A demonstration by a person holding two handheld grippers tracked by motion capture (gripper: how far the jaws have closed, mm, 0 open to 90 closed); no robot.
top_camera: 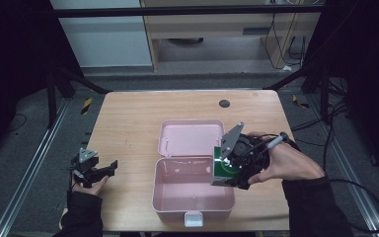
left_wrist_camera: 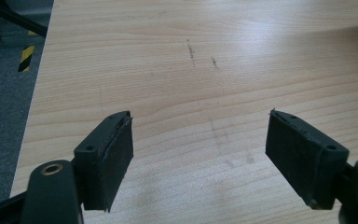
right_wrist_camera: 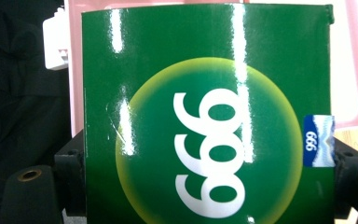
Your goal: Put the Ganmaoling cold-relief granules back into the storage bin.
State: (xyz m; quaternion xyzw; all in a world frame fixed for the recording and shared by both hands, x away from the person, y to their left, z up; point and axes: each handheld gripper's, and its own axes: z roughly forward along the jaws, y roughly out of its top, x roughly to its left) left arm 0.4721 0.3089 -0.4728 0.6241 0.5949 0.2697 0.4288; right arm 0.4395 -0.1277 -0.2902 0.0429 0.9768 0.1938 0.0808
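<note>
Green carton is closest to the lens in the right gripper view: a glossy face with white digits in a yellow circle and a small blue sticker on one edge. The two black jaws press on its opposite sides, so the right gripper is closed on it and carries it.

By size, first comes the table, wooden, with the pink box standing near the person's edge. The lid of the box is folded back flat on the far side, and the inside looks empty. The white latch sits on the near wall.

From the high view, the carton hangs at the right rim of the box, partly over the opening and above the wall, a little tilted. I cannot tell if it touches the rim. The right hand comes in from the right side of the table.

I judge the work is about in the middle: the box is open and the carton is picked up, but the carton is not yet inside. What is left is to lower it into the box and let go, and probably to close the lid.

Left gripper rests low at the left edge of the table, well apart from the box. Its jaws stand wide apart with only bare wood between them, so it holds nothing.
</note>
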